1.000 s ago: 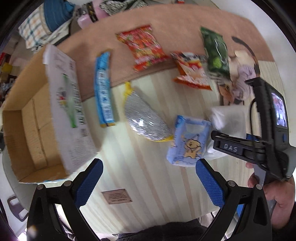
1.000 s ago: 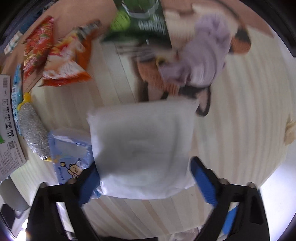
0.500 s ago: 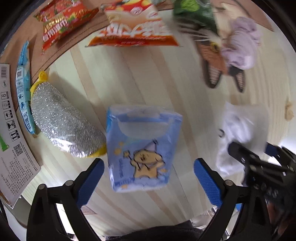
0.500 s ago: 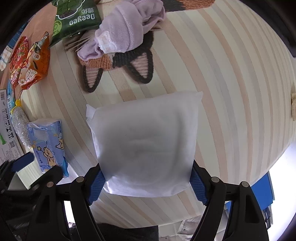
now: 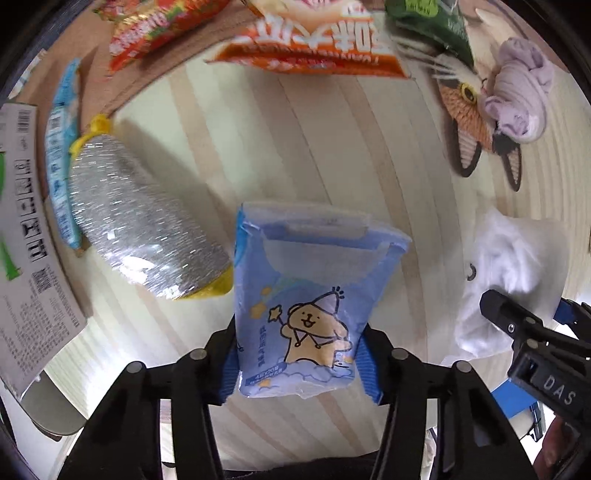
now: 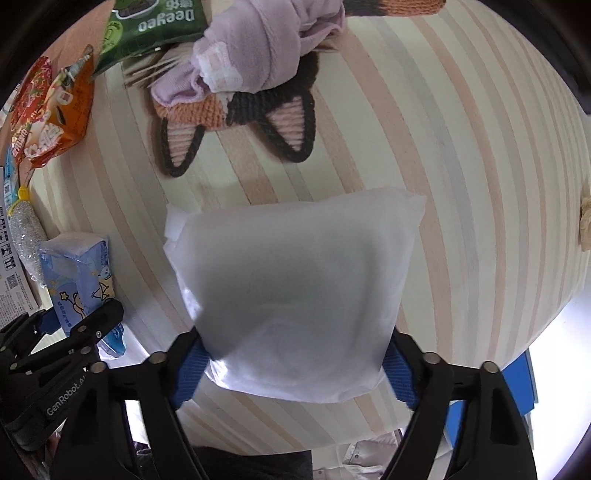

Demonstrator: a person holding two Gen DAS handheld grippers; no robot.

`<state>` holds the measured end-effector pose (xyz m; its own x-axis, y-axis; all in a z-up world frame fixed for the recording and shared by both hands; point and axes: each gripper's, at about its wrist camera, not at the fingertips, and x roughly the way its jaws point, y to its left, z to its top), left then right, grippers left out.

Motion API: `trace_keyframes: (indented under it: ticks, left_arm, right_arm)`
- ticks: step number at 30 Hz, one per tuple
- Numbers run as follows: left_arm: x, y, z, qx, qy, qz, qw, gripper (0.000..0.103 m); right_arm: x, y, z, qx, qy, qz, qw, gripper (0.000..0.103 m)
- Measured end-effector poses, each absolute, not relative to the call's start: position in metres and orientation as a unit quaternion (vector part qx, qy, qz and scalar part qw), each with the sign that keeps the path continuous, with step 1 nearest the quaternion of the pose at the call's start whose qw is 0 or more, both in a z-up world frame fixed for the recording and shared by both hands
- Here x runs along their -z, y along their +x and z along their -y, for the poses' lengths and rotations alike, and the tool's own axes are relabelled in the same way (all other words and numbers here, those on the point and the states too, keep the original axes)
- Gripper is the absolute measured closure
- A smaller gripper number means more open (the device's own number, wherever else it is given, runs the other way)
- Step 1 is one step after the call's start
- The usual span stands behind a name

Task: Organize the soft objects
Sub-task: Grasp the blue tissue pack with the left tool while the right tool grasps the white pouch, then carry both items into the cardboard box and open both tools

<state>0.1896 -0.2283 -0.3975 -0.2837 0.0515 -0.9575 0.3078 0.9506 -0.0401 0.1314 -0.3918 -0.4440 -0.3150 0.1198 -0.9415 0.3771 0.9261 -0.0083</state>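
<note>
Both claws are squeezing something soft. On the left, the left claw (image 5: 297, 363) has just been closing, and now its blue pads (image 5: 229, 369) press on the two sides of the blue tissue pack (image 5: 310, 299), the one with a little bear on it. On the right, the right claw (image 6: 295, 363) has just been closing too, and its pads touch the sides of the white soft pack (image 6: 295, 291). Each pack sits low against the striped table (image 6: 461, 147), and I cannot tell if either is off it yet.

Take the blue tissue pack as the middle of things. Just beside it, on its left, lies the shiny silver scrubber (image 5: 147, 229) with yellow ends. Past the scrubber lies a thin blue packet (image 5: 59, 147), and then a white printed flap (image 5: 26, 240), which I think belongs to a box. The white soft pack is to the right of the tissue pack, a little way off. Far above are the snack bags (image 5: 314, 40), the green bag (image 5: 432, 22), the knitted cat mat (image 5: 476, 122) and the purple cloth (image 5: 517, 99) resting on that mat.

Not much of the tidying looks done. Everything I can see is spread out on the table. I think the job is only starting: two packs are being grabbed, and the scrubber, the cloth and the rest are left to sort.
</note>
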Motion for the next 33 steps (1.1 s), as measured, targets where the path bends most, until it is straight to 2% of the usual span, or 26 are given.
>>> trace_keyframes:
  ticks: [3, 9, 17, 21, 25, 28, 33]
  left_arm:
    - [0.375, 0.185, 0.220, 0.107, 0.105, -0.785, 0.601, 0.055]
    - [0.308, 0.182, 0.183, 0.111, 0.057, -0.755, 0.644, 0.055]
    - [0.190, 0.193, 0.093, 0.092, -0.024, -0.693, 0.715, 0.055]
    - [0.166, 0.213, 0.043, 0.070, -0.036, -0.670, 0.738, 0.055]
    - [0.159, 0.231, -0.015, 0.036, -0.052, -0.662, 0.747, 0.054]
    - [0.177, 0.255, -0.062, 0.013, -0.068, -0.672, 0.737, 0.054]
    - [0.226, 0.296, -0.126, -0.003, -0.094, -0.706, 0.701, 0.054]
  right_arm:
    - [0.427, 0.136, 0.402, 0.109, 0.167, -0.795, 0.573, 0.034]
    - [0.389, 0.124, 0.391, 0.081, 0.194, -0.772, 0.599, 0.035]
    - [0.286, 0.152, 0.298, -0.024, 0.158, -0.727, 0.667, 0.035]
    - [0.237, 0.190, 0.229, -0.085, 0.141, -0.702, 0.693, 0.035]
    - [0.209, 0.231, 0.164, -0.122, 0.121, -0.689, 0.704, 0.035]
    - [0.209, 0.259, 0.102, -0.136, 0.108, -0.694, 0.699, 0.035]
    - [0.241, 0.298, 0.023, -0.141, 0.079, -0.716, 0.679, 0.035]
